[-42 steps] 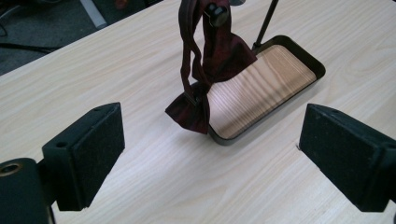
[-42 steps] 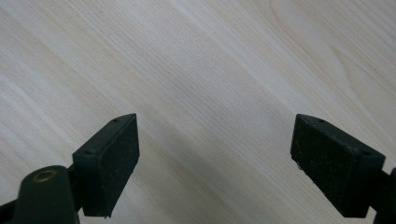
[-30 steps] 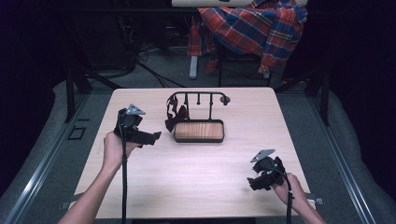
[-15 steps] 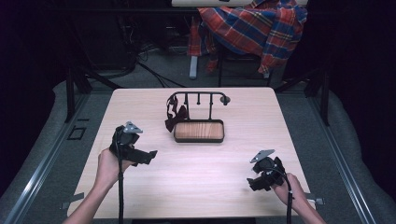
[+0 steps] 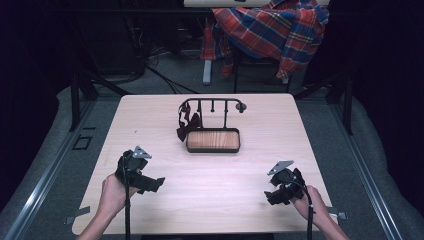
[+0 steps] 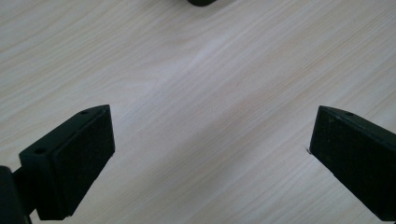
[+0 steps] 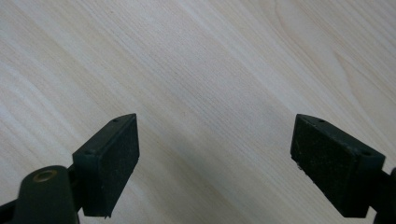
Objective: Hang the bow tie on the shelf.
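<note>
Dark maroon fabric bow tie (image 5: 188, 126) hangs on the black metal rack (image 5: 212, 103) near the table's (image 5: 300, 150) far edge. Left gripper (image 5: 156, 183) and right gripper (image 5: 270, 195), jaws wide apart, empty, near its front corners.

Overhead light brightens the table (image 5: 210, 200); dark, soft-focus surroundings.

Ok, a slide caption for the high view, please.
Both hand-held grippers, left and right, rest open near the table's front edge; a dark bow tie hangs on the tray stand.
</note>
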Demonstrator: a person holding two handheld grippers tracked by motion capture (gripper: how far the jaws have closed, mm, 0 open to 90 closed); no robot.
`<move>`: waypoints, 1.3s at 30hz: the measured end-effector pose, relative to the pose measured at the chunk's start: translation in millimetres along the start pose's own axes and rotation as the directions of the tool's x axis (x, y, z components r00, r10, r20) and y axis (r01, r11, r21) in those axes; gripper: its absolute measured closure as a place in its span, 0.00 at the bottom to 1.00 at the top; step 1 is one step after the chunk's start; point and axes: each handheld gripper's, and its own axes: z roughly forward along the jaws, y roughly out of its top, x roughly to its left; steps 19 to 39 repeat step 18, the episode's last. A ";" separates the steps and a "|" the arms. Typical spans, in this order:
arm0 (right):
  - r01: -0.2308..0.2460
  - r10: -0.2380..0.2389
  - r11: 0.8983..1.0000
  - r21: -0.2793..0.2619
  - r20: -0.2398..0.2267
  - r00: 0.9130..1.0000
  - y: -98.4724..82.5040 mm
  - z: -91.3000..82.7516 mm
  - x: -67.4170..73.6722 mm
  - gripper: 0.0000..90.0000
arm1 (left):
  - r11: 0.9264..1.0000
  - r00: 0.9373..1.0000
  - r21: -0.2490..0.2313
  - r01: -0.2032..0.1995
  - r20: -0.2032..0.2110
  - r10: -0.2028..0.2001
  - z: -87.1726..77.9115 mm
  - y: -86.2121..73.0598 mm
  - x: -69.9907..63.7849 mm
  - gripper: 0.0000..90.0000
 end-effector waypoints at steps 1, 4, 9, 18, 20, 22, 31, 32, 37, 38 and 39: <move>-0.002 0.002 1.000 -0.002 -0.002 1.000 0.0 0.3 0.2 0.17 | 1.000 1.000 0.001 0.003 -0.004 -0.003 0.1 -1.9 0.2 0.00; 0.001 -0.001 1.000 0.002 -0.004 1.000 0.2 0.2 0.2 0.17 | 1.000 1.000 0.000 0.015 -0.016 -0.015 0.2 -8.4 0.7 0.00; 0.009 -0.009 1.000 0.007 0.002 1.000 0.3 0.0 0.9 0.17 | 0.999 0.999 -0.018 0.031 -0.029 -0.031 4.0 -19.9 1.9 0.00; 0.026 -0.026 1.000 0.008 -0.010 1.000 0.8 1.4 4.8 0.17 | 0.998 0.995 -0.043 0.046 0.091 -0.042 15.2 -22.8 -1.1 0.00; 0.026 -0.026 1.000 0.008 -0.010 1.000 0.8 1.4 4.8 0.17 | 0.998 0.995 -0.043 0.046 0.091 -0.042 15.2 -22.8 -1.1 0.00; 0.026 -0.026 1.000 0.008 -0.010 1.000 0.8 1.4 4.8 0.17 | 0.998 0.995 -0.043 0.046 0.091 -0.042 15.2 -22.8 -1.1 0.00; 0.026 -0.026 1.000 0.008 -0.010 1.000 0.8 1.4 4.8 0.17 | 0.998 0.995 -0.043 0.046 0.091 -0.042 15.2 -22.8 -1.1 0.00; 0.026 -0.026 1.000 0.008 -0.010 1.000 0.8 1.4 4.8 0.17 | 0.998 0.995 -0.043 0.046 0.091 -0.042 15.2 -22.8 -1.1 0.00; 0.026 -0.026 1.000 0.008 -0.010 1.000 0.8 1.4 4.8 0.17 | 0.998 0.995 -0.043 0.046 0.091 -0.042 15.2 -22.8 -1.1 0.00; 0.026 -0.026 1.000 0.008 -0.010 1.000 0.8 1.4 4.8 0.17 | 0.998 0.995 -0.043 0.046 0.091 -0.042 15.2 -22.8 -1.1 0.00; 0.026 -0.026 1.000 0.008 -0.010 1.000 0.8 1.4 4.8 0.17 | 0.998 0.995 -0.043 0.046 0.091 -0.042 15.2 -22.8 -1.1 0.00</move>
